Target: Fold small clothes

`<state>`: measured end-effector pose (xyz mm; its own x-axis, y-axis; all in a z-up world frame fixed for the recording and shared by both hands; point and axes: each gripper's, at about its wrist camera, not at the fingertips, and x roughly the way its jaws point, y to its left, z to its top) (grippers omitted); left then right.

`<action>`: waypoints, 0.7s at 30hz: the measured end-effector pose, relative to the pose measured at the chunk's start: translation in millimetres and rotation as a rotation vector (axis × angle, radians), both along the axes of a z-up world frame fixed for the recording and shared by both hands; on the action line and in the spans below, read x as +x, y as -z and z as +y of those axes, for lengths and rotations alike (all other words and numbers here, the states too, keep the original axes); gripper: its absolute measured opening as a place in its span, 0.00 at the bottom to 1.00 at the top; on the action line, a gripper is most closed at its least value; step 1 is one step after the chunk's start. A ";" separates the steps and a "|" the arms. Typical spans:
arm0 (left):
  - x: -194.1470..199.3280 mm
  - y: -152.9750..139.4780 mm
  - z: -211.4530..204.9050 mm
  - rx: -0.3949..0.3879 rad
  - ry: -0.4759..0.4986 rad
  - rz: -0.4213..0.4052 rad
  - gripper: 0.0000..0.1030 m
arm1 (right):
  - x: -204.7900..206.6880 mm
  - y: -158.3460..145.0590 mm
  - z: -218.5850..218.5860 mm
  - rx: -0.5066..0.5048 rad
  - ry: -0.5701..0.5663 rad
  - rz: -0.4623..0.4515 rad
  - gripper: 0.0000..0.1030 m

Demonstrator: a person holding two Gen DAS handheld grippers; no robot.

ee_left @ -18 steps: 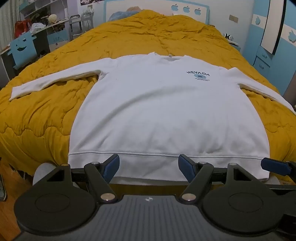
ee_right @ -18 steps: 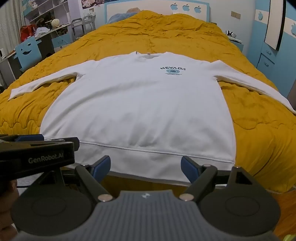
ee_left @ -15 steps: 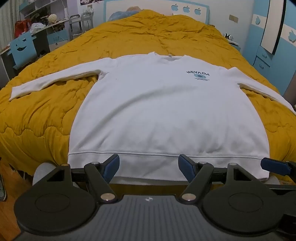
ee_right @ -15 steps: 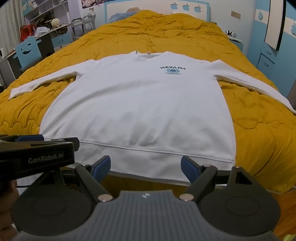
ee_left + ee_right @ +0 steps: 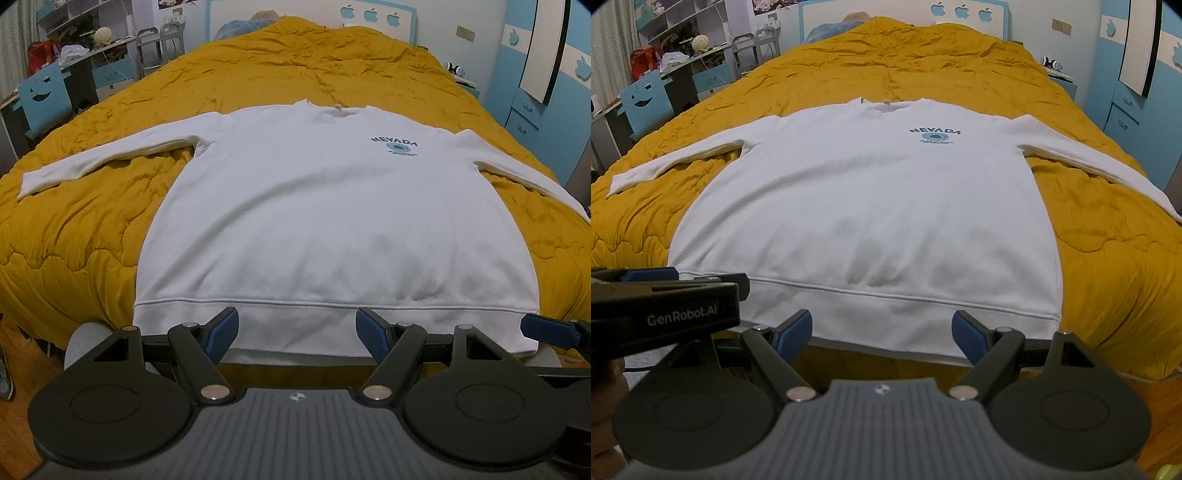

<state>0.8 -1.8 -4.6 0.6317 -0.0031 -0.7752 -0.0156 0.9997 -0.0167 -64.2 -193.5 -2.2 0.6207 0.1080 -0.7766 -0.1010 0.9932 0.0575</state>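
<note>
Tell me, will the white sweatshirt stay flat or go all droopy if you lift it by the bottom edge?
Probably droopy: the white sweatshirt is soft cloth that follows the yellow quilt beneath. Its long sleeves would likely dangle. It looks thick, so the hem may sag between two pinches.

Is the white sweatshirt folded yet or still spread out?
Spread out. The white sweatshirt lies flat, front up, on the yellow quilt, with both sleeves stretched sideways and the hem at the near bed edge; no fold shows.
</note>
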 end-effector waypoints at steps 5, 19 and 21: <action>0.4 0.7 0.8 -0.001 0.001 0.012 0.82 | 0.2 2.4 1.0 0.004 -0.002 -0.006 0.76; -0.8 0.7 0.5 0.020 0.002 0.010 0.82 | 1.5 5.7 2.0 0.013 -0.008 0.006 0.76; -1.7 0.7 0.6 0.005 0.003 -0.019 0.82 | 1.5 6.0 2.1 0.016 -0.010 0.011 0.76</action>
<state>-0.8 -1.2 -5.3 0.6466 -0.0011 -0.7628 -0.0120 0.9999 -0.0116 -62.8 -191.3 -8.2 0.6110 0.1264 -0.7815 -0.1097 0.9912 0.0745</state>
